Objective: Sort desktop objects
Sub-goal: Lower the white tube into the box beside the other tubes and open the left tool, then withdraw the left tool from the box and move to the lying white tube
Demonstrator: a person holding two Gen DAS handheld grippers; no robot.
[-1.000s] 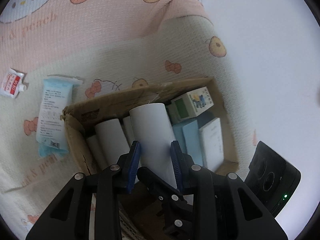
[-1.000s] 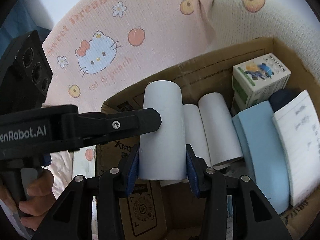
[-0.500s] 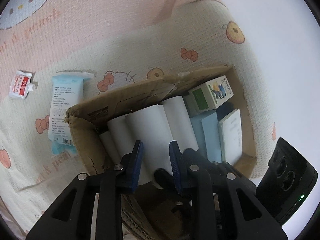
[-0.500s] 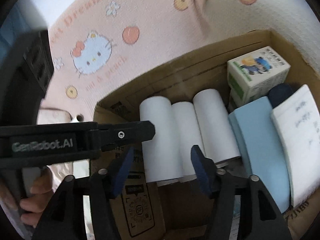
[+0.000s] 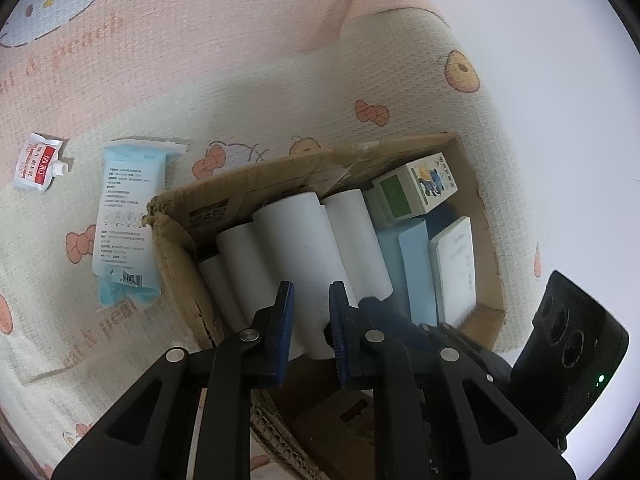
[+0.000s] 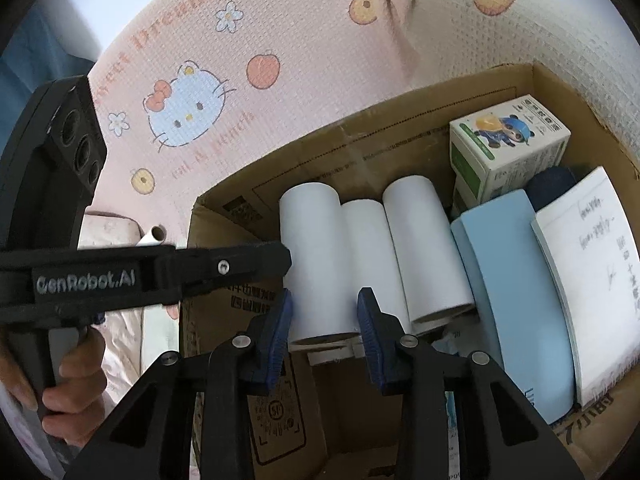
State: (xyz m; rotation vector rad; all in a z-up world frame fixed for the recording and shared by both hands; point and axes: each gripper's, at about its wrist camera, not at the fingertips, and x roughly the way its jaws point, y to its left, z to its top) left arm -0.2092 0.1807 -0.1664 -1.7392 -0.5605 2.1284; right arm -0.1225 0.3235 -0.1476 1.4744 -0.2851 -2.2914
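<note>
– Judging by its look, how is the leftmost white roll point(image 6: 316, 256) expected to handle?

– It is taken to be light: paper wound on a hollow core, which shows at the near end. The wall is probably stiff enough along its length, but it could be dented or ovalled if squeezed hard. The smooth wrap may slip on the pads.

– Where is it found?

– It lies inside the cardboard box point(image 6: 360, 148), against the left wall, beside two more rolls, with its near end raised towards the cameras.

– And where should it be taken hold of?

– Across its width, a little in from the near end, so that the core is backed by paper and the roll cannot swing.

– What can be said of the claws?

– The jaws of the right gripper point(image 6: 324, 320) have just been closing. The roll's near end is seen between the pads, but whether it is pressed cannot be told. The jaws of the left gripper point(image 5: 310, 320) have also been closing, to a gap narrower than the roll. Nothing is pinched there; the roll lies beyond.
</note>
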